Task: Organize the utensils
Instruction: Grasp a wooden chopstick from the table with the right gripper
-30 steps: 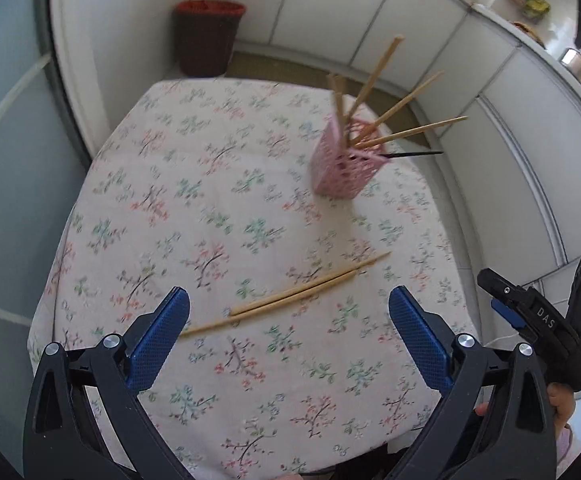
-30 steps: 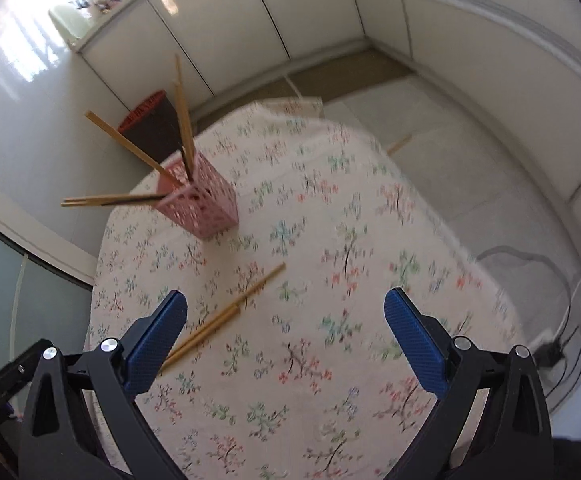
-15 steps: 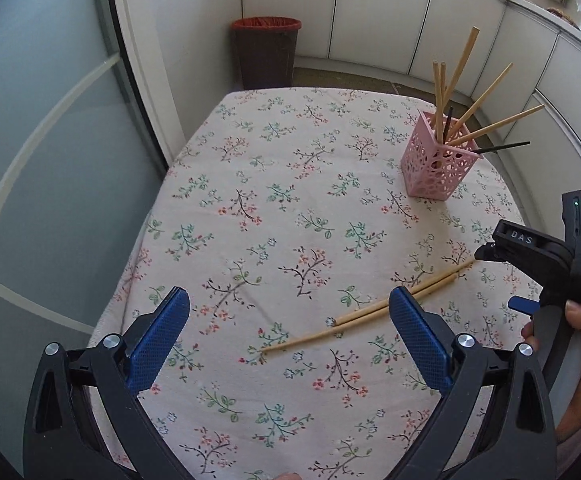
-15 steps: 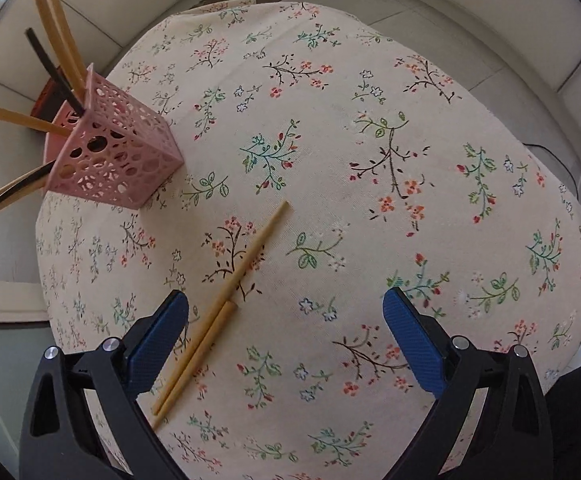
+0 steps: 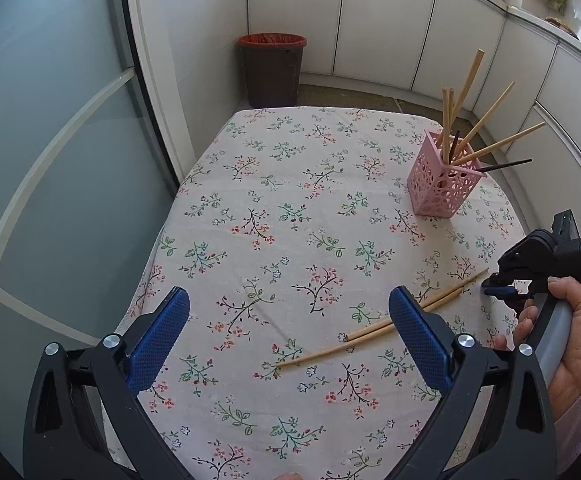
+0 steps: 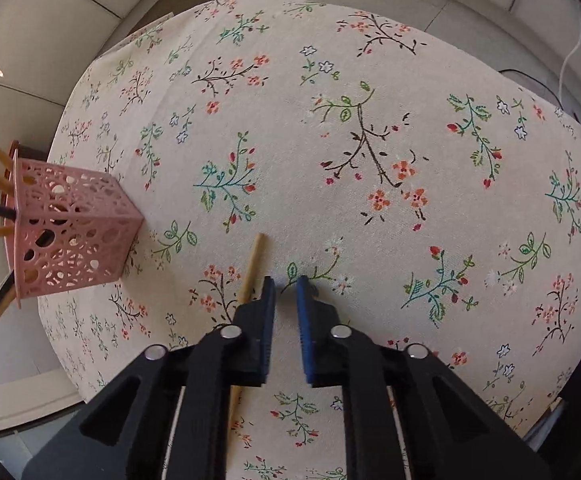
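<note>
Left fingers (image 5: 288, 334) wide apart, right fingers (image 6: 286, 286) closed empty beside two chopsticks (image 5: 374, 332).

Home kitchen: white cabinets (image 5: 382, 20), cluttered countertop (image 5: 550, 4), bin (image 5: 272, 70), table under floral tablecloth (image 5: 290, 200).

Floral-cloth table (image 5: 290, 208): pink holder (image 5: 440, 190) standing, two chopsticks (image 5: 374, 332) lying flat.
</note>
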`<state>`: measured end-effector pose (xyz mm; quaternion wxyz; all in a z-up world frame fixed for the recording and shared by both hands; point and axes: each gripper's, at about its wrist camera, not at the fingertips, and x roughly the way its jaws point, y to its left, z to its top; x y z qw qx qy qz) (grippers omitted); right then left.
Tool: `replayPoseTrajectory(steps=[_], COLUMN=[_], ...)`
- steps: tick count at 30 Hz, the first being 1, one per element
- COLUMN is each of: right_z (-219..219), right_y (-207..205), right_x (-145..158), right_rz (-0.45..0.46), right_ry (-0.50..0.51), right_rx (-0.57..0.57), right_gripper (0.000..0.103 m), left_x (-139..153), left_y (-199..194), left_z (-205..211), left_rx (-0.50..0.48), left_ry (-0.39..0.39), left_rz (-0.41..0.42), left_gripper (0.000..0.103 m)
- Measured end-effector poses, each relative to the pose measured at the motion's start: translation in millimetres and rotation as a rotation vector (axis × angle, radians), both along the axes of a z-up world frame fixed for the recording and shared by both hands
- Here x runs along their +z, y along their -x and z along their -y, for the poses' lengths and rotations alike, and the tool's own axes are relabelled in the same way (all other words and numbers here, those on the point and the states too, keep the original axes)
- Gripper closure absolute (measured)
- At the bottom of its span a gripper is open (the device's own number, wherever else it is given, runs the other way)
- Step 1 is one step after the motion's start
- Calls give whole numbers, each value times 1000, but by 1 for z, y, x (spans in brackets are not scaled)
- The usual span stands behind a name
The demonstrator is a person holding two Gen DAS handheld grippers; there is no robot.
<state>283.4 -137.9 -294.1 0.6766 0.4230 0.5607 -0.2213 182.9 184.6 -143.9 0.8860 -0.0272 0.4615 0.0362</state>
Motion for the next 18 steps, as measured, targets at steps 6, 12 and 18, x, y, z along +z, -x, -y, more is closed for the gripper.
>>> replayPoseTrajectory(steps=[6, 12, 18], right_z=[29, 58, 50], right_y=[5, 10, 15], right_x=[-9, -7, 15], right_rz=[34, 60, 109], right_ry=[-57, -71, -107], right_rx=[-49, -54, 54], right_gripper=[103, 103, 102], left_x=[1, 1, -5], left_y=[2, 2, -3], left_z=[4, 4, 2], left_rx=[-7, -9, 2], left_ry=[-18, -25, -21], left_rz=[11, 10, -13], left_gripper=[7, 7, 7])
